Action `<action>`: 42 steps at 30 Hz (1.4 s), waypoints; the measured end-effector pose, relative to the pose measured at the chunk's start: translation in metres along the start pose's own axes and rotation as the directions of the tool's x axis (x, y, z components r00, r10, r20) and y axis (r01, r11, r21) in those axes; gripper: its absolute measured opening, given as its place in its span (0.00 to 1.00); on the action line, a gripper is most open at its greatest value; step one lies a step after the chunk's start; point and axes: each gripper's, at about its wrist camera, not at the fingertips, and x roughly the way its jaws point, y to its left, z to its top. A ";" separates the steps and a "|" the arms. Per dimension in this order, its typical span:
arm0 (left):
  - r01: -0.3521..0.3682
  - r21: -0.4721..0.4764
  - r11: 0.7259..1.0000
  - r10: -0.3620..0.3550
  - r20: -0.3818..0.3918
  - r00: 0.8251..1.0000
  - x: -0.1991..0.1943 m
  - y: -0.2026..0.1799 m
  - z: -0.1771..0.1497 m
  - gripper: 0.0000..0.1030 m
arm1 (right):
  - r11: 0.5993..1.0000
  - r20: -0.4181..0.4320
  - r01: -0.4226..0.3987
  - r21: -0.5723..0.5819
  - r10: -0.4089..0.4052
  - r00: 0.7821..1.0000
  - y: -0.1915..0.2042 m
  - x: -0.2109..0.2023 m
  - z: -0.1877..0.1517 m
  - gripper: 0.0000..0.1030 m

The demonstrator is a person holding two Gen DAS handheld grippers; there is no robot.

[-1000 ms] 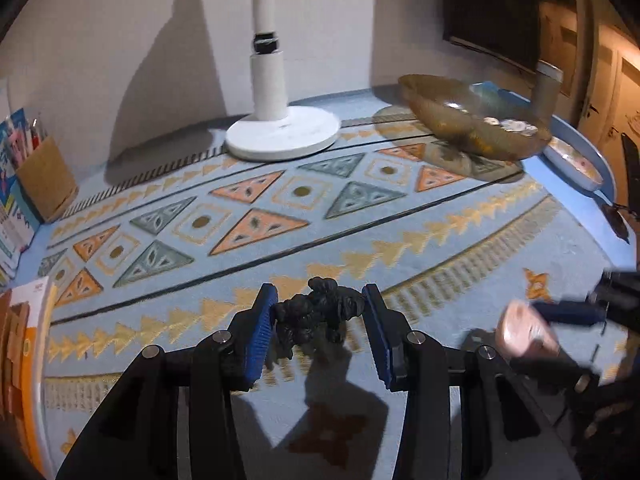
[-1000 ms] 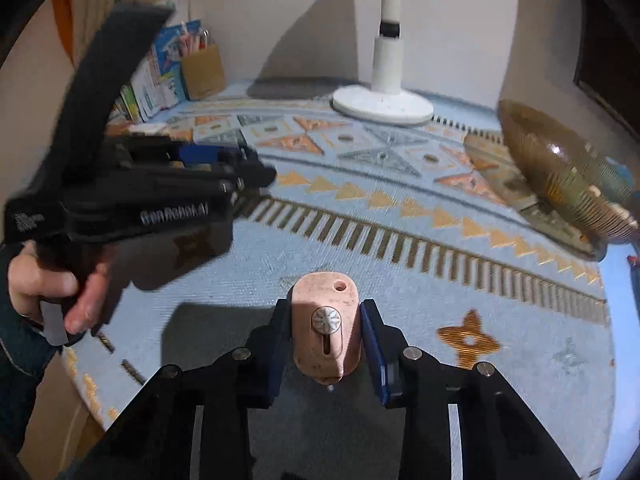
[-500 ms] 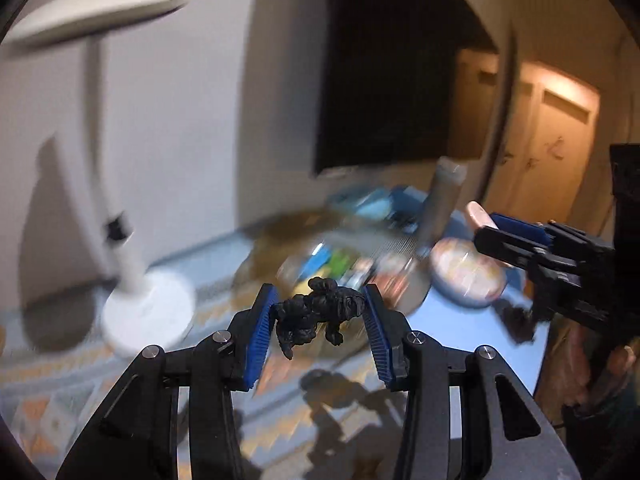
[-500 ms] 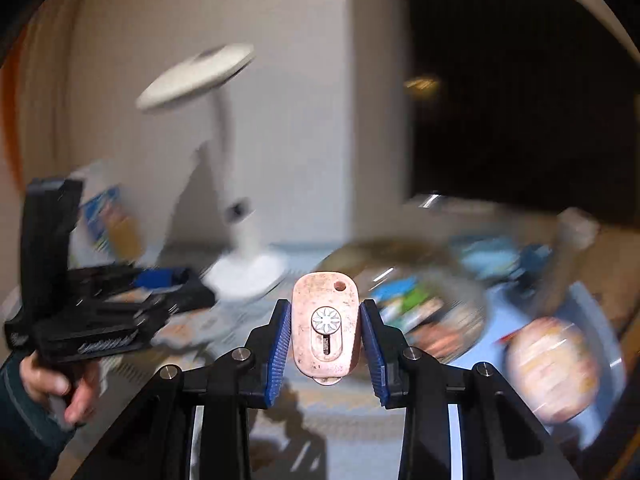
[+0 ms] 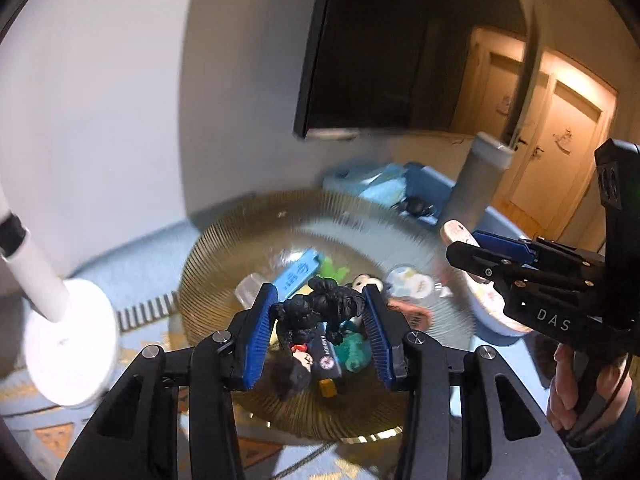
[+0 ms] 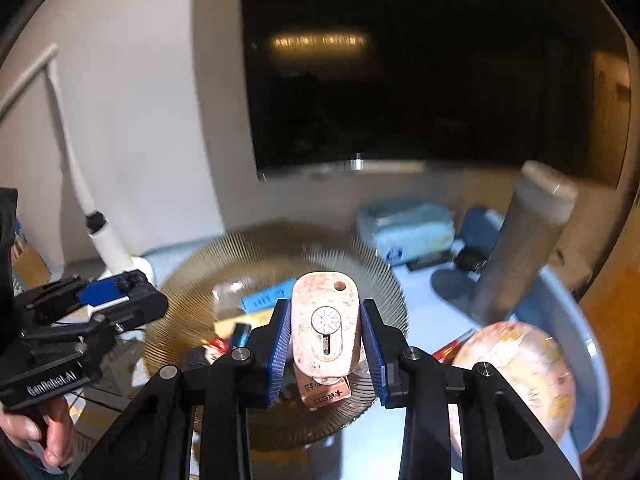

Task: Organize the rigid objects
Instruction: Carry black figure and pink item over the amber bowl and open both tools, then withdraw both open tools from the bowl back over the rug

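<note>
A: Left gripper (image 5: 320, 322) first: its blue pads are clamped on a small black figurine (image 5: 320, 312), one pad on each side, and the toy hangs above the middle of the ribbed amber glass bowl (image 5: 208, 264)

B: And the right gripper (image 6: 325, 342)?

A: Narrowly parted, squeezing a pink oval device (image 6: 324, 328) upright between its pads; the device has a white dial on its face and a small hole near the top. It too is over the bowl, toward the bowl's right half in the right wrist view

B: What sits inside the bowl?

A: A light blue flat stick (image 5: 298, 272), a green piece (image 5: 334, 268), a teal toy (image 5: 354, 354), a round pale badge (image 5: 408, 284) and some dark bits I cannot name because of blur

B: Surroundings?

A: A white lamp base (image 5: 68, 344) stands left of the bowl on the patterned cloth (image 5: 52, 436). Behind the bowl lie a pale blue packet (image 6: 408, 232) and a grey cylinder (image 6: 520, 248), standing tilted in the fisheye. A floral plate (image 6: 520, 364) rests at the right, partly behind the gripper's frame

B: Hands?

A: In the left view a hand (image 5: 568, 392) grips the right tool's handle; in the right view fingers (image 6: 52, 436) hold the left tool
</note>
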 end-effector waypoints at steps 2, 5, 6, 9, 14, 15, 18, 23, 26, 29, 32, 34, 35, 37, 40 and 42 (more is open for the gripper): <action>-0.016 -0.032 0.999 0.016 0.008 1.000 0.011 0.003 0.001 0.42 | 1.000 -0.019 0.021 0.017 -0.020 1.000 -0.005 0.017 0.000 0.33; 0.003 -0.094 0.996 -0.003 0.000 1.000 0.016 0.010 0.003 0.68 | 0.998 -0.044 0.006 0.058 -0.004 0.999 -0.015 0.035 0.003 0.34; 0.005 -0.102 0.995 -0.004 0.005 1.000 0.014 0.011 0.004 0.71 | 0.997 -0.048 -0.006 0.073 0.010 0.999 -0.019 0.037 0.004 0.34; -0.008 -0.108 0.994 0.011 0.025 1.000 -0.003 0.016 0.003 0.80 | 0.994 -0.053 -0.027 0.108 0.033 0.998 -0.026 0.035 0.005 0.37; -0.044 -0.115 0.992 0.049 0.038 0.998 -0.046 0.022 -0.002 0.80 | 0.985 -0.027 -0.059 0.164 0.064 0.998 -0.023 0.001 0.001 0.54; -0.062 -0.114 0.992 0.068 0.048 0.997 -0.059 0.023 -0.004 0.80 | 0.984 -0.025 -0.068 0.162 0.073 0.997 -0.020 -0.005 0.001 0.54; -0.109 -0.108 0.988 0.118 0.086 0.989 -0.097 0.022 -0.013 0.80 | 0.984 0.002 -0.115 0.134 0.116 0.993 0.004 -0.037 -0.001 0.60; -0.159 -0.109 0.981 0.175 0.152 0.973 -0.171 0.022 -0.028 0.81 | 0.978 0.041 -0.202 0.058 0.200 0.979 0.056 -0.079 -0.004 0.61; -0.191 -0.112 0.975 0.210 0.197 0.958 -0.213 0.025 -0.036 0.81 | 0.971 0.032 -0.239 0.010 0.239 0.971 0.092 -0.100 -0.005 0.61; -0.217 -0.124 0.968 0.241 0.234 0.942 -0.251 0.029 -0.045 0.81 | 0.963 0.055 -0.266 -0.036 0.268 0.962 0.126 -0.129 -0.008 0.61; -0.227 -0.148 0.963 0.260 0.261 0.930 -0.279 0.035 -0.052 0.82 | 0.955 0.075 -0.293 -0.054 0.296 0.952 0.146 -0.150 -0.012 0.61; -0.235 -0.163 0.958 0.273 0.274 0.922 -0.298 0.039 -0.059 0.89 | 0.949 0.081 -0.309 -0.060 0.313 0.946 0.158 -0.160 -0.018 0.61; -0.244 -0.172 0.954 0.285 0.287 0.914 -0.308 0.041 -0.064 0.95 | 0.947 0.080 -0.316 -0.063 0.321 0.944 0.163 -0.164 -0.020 0.61; -0.257 -0.188 0.948 0.306 0.315 0.898 -0.322 0.041 -0.073 0.99 | 0.941 0.067 -0.330 -0.075 0.335 0.940 0.174 -0.168 -0.026 0.61; -0.263 -0.212 0.941 0.323 0.335 0.885 -0.340 0.043 -0.084 0.99 | 0.935 0.045 -0.345 -0.084 0.349 0.936 0.187 -0.171 -0.033 0.62; -0.277 -0.222 0.935 0.341 0.342 0.876 -0.347 0.044 -0.091 0.99 | 0.928 0.032 -0.362 -0.085 0.365 0.930 0.195 -0.172 -0.037 0.61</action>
